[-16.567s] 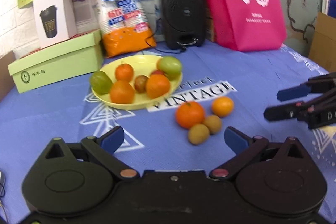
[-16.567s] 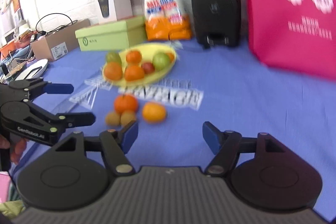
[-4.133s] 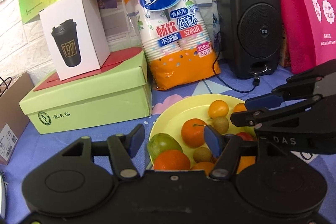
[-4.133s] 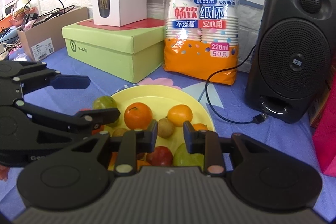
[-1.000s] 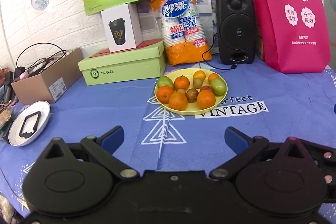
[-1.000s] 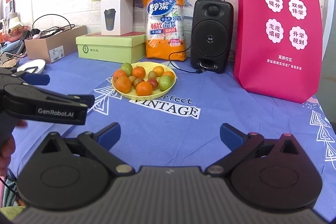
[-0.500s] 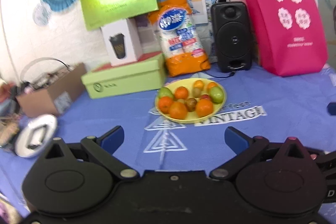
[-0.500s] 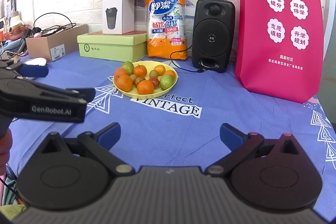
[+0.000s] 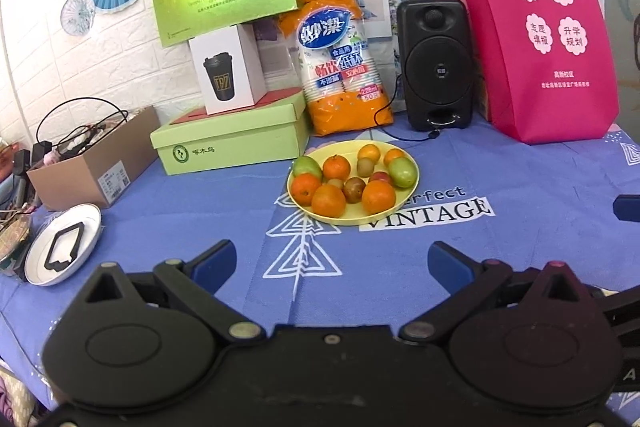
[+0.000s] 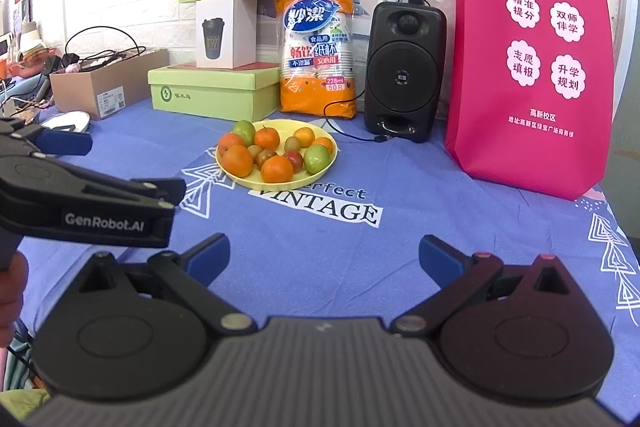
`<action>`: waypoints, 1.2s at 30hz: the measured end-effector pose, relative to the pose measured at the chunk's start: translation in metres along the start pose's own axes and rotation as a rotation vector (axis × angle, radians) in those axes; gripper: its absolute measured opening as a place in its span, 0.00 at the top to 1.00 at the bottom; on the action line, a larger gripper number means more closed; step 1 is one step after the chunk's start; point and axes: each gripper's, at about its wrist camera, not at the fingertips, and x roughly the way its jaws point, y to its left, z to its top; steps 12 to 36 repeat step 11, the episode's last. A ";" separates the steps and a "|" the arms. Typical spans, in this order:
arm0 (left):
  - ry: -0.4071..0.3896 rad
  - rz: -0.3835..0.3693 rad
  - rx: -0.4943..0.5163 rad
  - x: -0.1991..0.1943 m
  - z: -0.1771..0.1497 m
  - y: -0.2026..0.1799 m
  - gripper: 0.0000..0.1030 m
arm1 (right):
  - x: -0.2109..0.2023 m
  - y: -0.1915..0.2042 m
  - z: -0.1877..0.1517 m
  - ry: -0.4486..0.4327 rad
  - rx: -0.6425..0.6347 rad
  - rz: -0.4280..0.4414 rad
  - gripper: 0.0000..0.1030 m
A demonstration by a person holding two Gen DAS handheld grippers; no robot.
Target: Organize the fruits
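- Since the earliest picture, the four loose fruits that lay on the cloth have gone onto the round yellow plate (image 9: 404, 205), and both claws have pulled well back from it.
- The plate sits on the blue printed cloth of the worktop (image 9: 500, 247), just behind the white "VINTAGE" lettering (image 9: 430, 213).
- On it lie several round oranges (image 9: 329, 201), two green fruits (image 9: 402, 172), small brown kiwis (image 9: 354, 189) and a small red fruit (image 9: 380, 177), packed close and touching.
- The left claw (image 9: 331, 262) hangs low over bare cloth with its blue-tipped fingers (image 9: 214, 259) spread wide, holding nothing.
- The right claw (image 10: 324, 255) is likewise spread wide and empty, well short of the plate.
- Behind the plate stand a pale green shoebox (image 9: 232, 141), an orange pack of paper cups (image 9: 340, 67), a black speaker (image 9: 438, 63) and a pink tote bag (image 9: 536, 27).
- A white dish (image 9: 62, 245) lies at the far left.
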 end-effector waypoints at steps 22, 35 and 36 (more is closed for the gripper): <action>-0.005 -0.030 -0.026 -0.009 -0.002 0.002 0.00 | -0.005 0.001 0.000 -0.007 -0.003 -0.010 0.00; -0.005 -0.030 -0.026 -0.009 -0.002 0.002 0.00 | -0.005 0.001 0.000 -0.007 -0.003 -0.010 0.00; -0.005 -0.030 -0.026 -0.009 -0.002 0.002 0.00 | -0.005 0.001 0.000 -0.007 -0.003 -0.010 0.00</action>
